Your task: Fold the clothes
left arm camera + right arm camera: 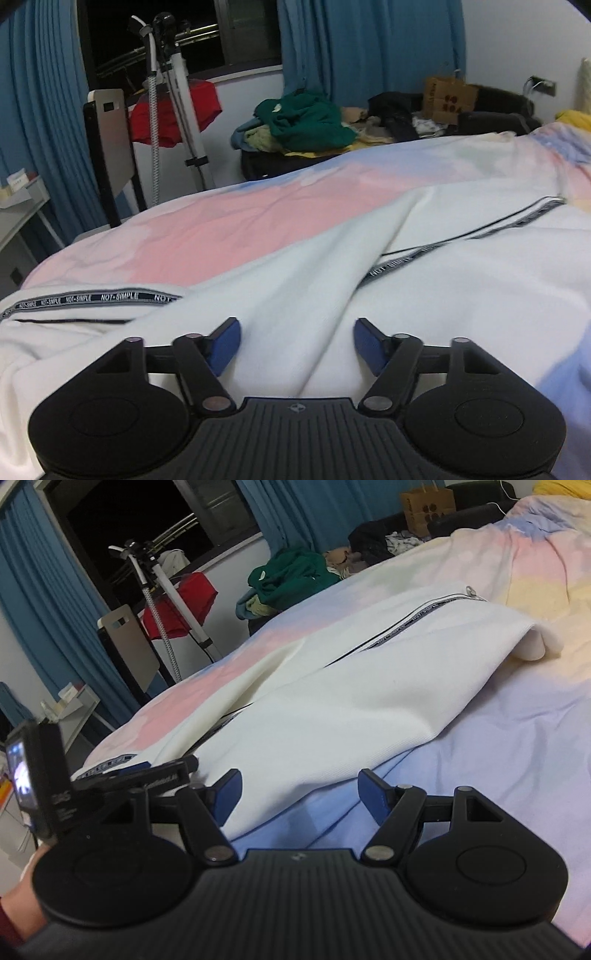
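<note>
A white garment (332, 295) with a dark lettered zip band (96, 298) lies spread on the pastel bedspread (207, 236). My left gripper (297, 345) hovers low over a raised fold of it, open, with blue pads (227, 345) on either side of the ridge. In the right wrist view the same white garment (332, 709) stretches away, its zipper pull (470, 590) at the far end. My right gripper (300, 794) stands open at the garment's near edge, the cloth between its blue pads (373, 794). The left gripper's body (37, 771) shows at the left.
A heap of clothes with a green garment (306, 122) lies beyond the bed. A garment steamer stand (173, 92), a red cloth (177, 114) and a chair back (110, 147) stand by the blue curtains (37, 122). A brown paper bag (448, 98) sits far right.
</note>
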Demonstrator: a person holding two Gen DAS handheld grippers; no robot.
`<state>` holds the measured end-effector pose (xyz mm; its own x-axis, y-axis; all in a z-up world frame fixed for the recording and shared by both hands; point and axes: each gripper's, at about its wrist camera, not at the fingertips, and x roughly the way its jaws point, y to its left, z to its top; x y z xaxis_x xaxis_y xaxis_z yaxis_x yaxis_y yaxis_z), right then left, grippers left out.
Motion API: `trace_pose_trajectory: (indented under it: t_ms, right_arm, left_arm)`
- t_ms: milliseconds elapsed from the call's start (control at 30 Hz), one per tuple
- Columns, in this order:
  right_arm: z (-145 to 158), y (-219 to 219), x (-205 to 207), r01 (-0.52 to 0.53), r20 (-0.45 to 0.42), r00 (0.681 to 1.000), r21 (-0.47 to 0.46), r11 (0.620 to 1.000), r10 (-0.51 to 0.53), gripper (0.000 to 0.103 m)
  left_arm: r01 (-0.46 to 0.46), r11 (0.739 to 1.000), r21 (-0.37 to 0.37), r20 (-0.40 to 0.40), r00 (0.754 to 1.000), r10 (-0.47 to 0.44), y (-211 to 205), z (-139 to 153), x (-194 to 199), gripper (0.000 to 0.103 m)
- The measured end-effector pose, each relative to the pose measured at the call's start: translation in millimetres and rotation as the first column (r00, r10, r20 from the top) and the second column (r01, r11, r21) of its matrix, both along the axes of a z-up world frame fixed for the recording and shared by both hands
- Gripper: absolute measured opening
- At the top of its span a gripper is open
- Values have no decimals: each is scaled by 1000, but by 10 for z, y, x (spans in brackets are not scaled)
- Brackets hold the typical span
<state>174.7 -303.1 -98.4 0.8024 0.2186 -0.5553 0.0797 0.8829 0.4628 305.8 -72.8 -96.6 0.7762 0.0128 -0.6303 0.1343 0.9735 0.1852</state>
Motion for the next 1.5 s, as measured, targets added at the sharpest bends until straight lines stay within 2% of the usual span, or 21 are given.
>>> trace_pose_trajectory:
  t_ms: [33, 100, 200, 333, 433, 600, 700, 800, 900, 1100, 1167, 1200, 1333, 1400, 1500]
  right_arm:
    - [-8, -9, 11, 4, -2, 1000, 2, 1000, -4, 71]
    - [-28, -27, 33, 13, -6, 1000, 9, 1000, -13, 71]
    - [-51, -57, 29, 19, -5, 1000, 31, 999, -19, 71]
    - [9, -84, -28, 19, 28, 999, 45, 999, -20, 71]
    - [79, -141, -111, 23, 69, 997, 75, 997, -29, 71]
    - [233, -272, -243, 42, 133, 990, 97, 994, -54, 72]
    - [273, -395, -302, 69, 127, 988, 126, 990, -85, 72]
    - [262, -542, -332, 93, 92, 989, 182, 979, -111, 73]
    - [227, -686, -324, 116, 54, 990, 234, 965, -132, 73]
    - [52, -854, 110, 200, -36, 980, 224, 954, -197, 73]
    - [29, -872, 350, 205, -38, 979, 174, 963, -202, 70]
    - [30, -862, 469, 206, -32, 979, 130, 970, -203, 66]
    - [28, -743, 877, 183, 43, 983, -71, 981, -181, 66]
    - [-26, -684, 1049, 165, 71, 985, -148, 975, -155, 64]
    - [-201, -630, 1252, 168, 53, 986, -251, 953, -160, 62]
  left_arm:
    - [-19, 1000, 10, -4, 1000, 19, 1, 11, 34, 47]
    - [-42, 999, 22, -9, 999, 42, 21, 53, 69, 19]
    - [-27, 1000, 10, -15, 1000, 27, 77, 197, 6, 10]
    - [64, 998, 14, 43, 997, -65, 1, 561, -409, 9]
    - [173, 985, 24, 103, 979, -175, -96, 842, -1005, 9]
    - [296, 954, 41, 39, 954, -298, -69, 677, -1833, 9]
    - [367, 929, 47, -2, 930, -367, -50, 570, -2328, 9]
    - [353, 936, 12, -77, 933, -351, 37, 222, -2487, 10]
    - [281, 956, -83, -144, 946, -291, 159, 12, -2458, 10]
    - [274, 954, -124, -131, 948, -290, 252, -29, -2447, 11]
    - [271, 952, -145, -128, 949, -290, 264, -79, -2461, 12]
    - [278, 950, -139, -126, 947, -296, 235, -105, -2461, 12]
    - [308, 943, -122, -123, 938, -323, 131, -197, -2437, 12]
    - [306, 940, -151, -132, 936, -326, 131, -234, -2378, 12]
    - [304, 933, -193, -143, 932, -333, 160, -293, -2275, 12]
